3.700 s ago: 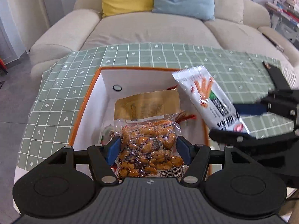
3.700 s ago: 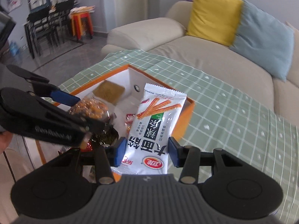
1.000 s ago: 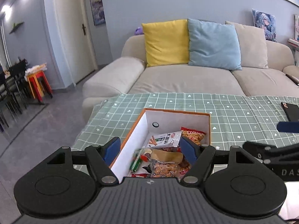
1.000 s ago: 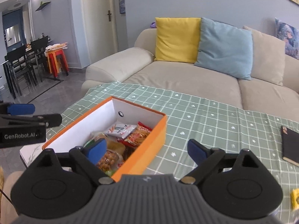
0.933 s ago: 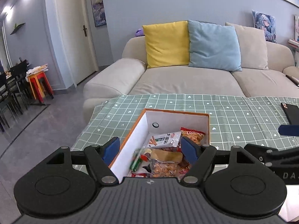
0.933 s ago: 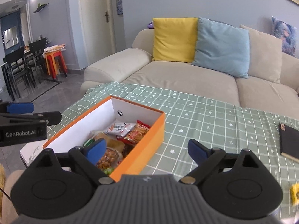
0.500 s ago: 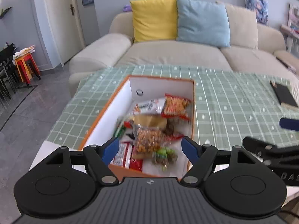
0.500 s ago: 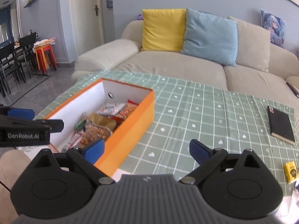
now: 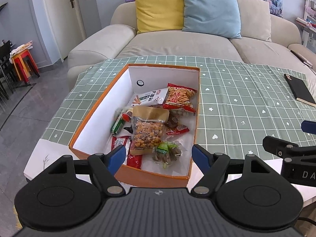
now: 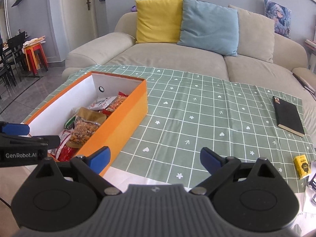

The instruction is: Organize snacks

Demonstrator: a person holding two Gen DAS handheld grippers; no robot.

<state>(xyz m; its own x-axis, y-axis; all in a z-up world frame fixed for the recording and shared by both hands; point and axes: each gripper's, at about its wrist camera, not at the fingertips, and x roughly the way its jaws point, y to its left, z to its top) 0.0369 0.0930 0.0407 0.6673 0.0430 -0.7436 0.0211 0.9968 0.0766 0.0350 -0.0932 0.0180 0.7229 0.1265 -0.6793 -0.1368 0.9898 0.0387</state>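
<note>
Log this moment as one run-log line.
left tool: open, empty | right tool: open, empty | snacks: in orange box | black notebook: on tablecloth

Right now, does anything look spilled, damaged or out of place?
Nothing spilled or damaged. The snacks lie jumbled inside the orange box, whose near end overhangs the tablecloth edge. Both grippers, left and right, are open and empty.

Left gripper (image 9: 159, 156) and right gripper (image 10: 156, 157), both empty, jaws spread wide, side by side.
</note>
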